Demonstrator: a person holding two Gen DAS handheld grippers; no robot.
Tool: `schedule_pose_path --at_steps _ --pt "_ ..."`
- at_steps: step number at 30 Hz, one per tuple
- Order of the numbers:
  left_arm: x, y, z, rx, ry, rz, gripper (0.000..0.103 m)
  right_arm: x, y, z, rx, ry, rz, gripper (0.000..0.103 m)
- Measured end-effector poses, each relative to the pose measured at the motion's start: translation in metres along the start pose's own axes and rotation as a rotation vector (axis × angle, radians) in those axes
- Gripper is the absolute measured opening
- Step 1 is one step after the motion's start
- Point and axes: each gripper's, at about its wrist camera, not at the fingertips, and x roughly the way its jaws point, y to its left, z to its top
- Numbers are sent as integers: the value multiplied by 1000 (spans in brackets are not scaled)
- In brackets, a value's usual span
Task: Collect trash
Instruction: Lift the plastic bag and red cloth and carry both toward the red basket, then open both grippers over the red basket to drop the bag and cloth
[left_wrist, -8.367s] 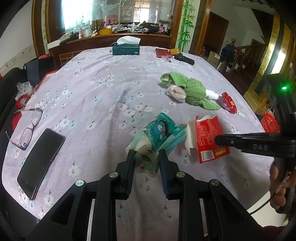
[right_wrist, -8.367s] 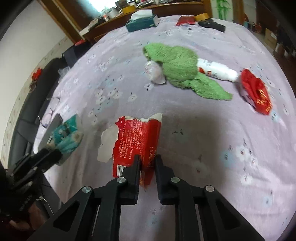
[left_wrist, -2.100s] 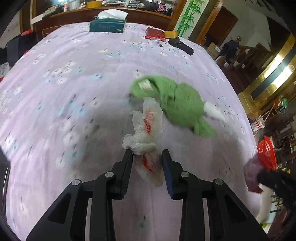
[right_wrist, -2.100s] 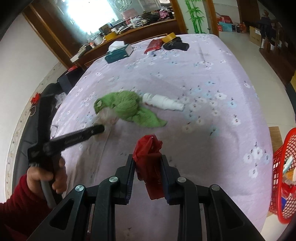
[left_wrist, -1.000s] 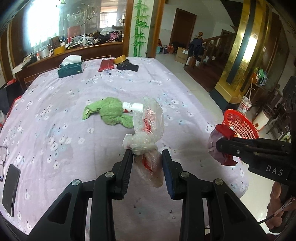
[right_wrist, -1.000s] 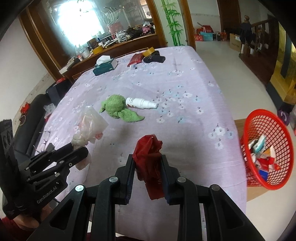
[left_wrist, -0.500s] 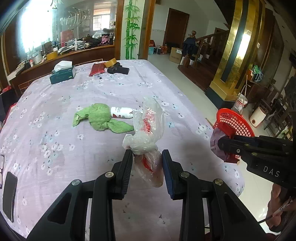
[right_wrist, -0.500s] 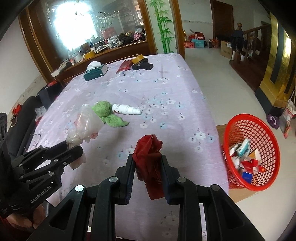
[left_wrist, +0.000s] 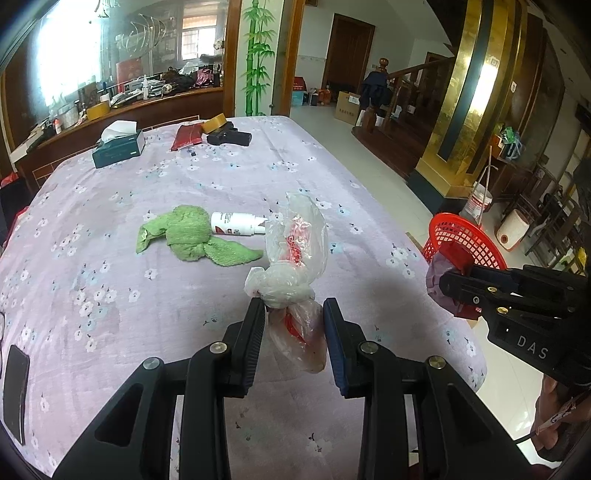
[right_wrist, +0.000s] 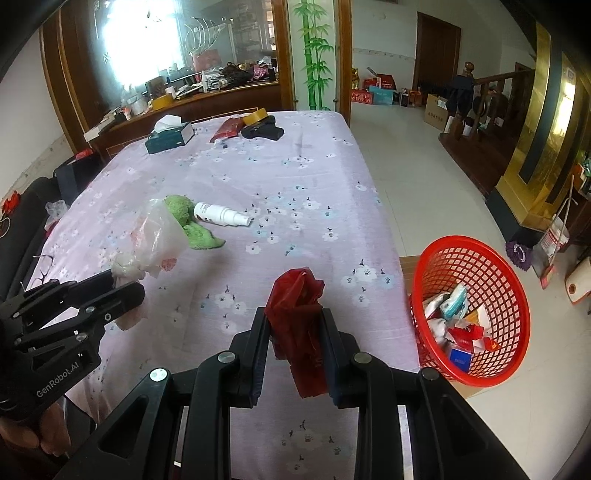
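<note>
My left gripper (left_wrist: 293, 314) is shut on a knotted clear plastic bag (left_wrist: 295, 251) with red print, held above the purple flowered tablecloth (left_wrist: 110, 206). My right gripper (right_wrist: 295, 325) is shut on a crumpled red wrapper (right_wrist: 299, 306), also lifted over the table's right side. The red mesh basket (right_wrist: 476, 266) stands on the floor just right of the table edge and holds several wrappers. In the left wrist view the right gripper (left_wrist: 448, 286) with its red wrapper hangs in front of that basket (left_wrist: 461, 236). The left gripper (right_wrist: 122, 284) with its bag (right_wrist: 155, 236) shows at the left of the right wrist view.
A green cloth (left_wrist: 192, 236) and a white spray bottle (left_wrist: 236, 223) lie mid-table. At the far end sit a tissue box (left_wrist: 118, 146), a red pouch (left_wrist: 186, 134), tape and a black object. A phone (left_wrist: 14, 380) lies at the left edge. Tiled floor lies to the right.
Both views have swung a little further right, so the basket sits nearer the middle of the right wrist view. Both grips are unchanged.
</note>
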Motion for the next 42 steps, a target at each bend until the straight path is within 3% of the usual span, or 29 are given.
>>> schedule_pose_path --at_steps 21,42 --pt "9 -5 -1 5 8 -4 31 3 2 4 -16 7 -8 29" --pt "24 -25 4 36 44 -31 31 4 -23 0 25 19 -18 29"
